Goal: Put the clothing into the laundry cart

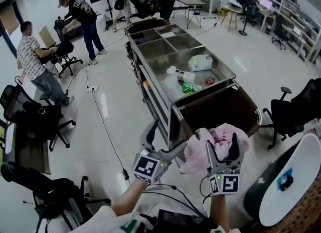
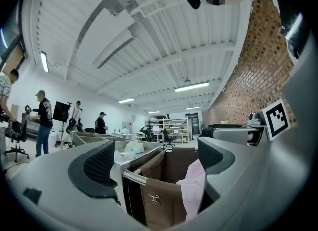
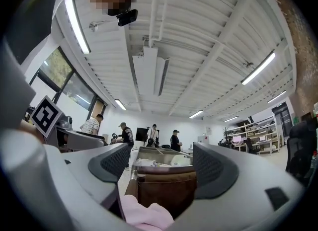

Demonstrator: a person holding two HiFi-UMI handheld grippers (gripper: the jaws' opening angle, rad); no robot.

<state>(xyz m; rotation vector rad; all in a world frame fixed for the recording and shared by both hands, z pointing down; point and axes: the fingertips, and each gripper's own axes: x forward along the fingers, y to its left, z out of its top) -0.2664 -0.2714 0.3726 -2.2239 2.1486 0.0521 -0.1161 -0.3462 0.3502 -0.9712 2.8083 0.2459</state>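
A pink garment is bunched in the air by the near corner of the laundry cart's brown bag. My right gripper stands under it, fingers pointing up with the cloth draped around them. In the right gripper view the jaws stand wide apart, and the pink garment lies low by the left jaw, clear of the pads. My left gripper is open just left of it, its right finger touching the cloth. The left gripper view shows the pink garment hanging beside the right jaw, with the brown bag ahead.
The cart's steel tray holds a white bag and bottles. Black office chairs stand at left and a chair at right. A white round table is near right. A cable crosses the floor. People stand at the far left.
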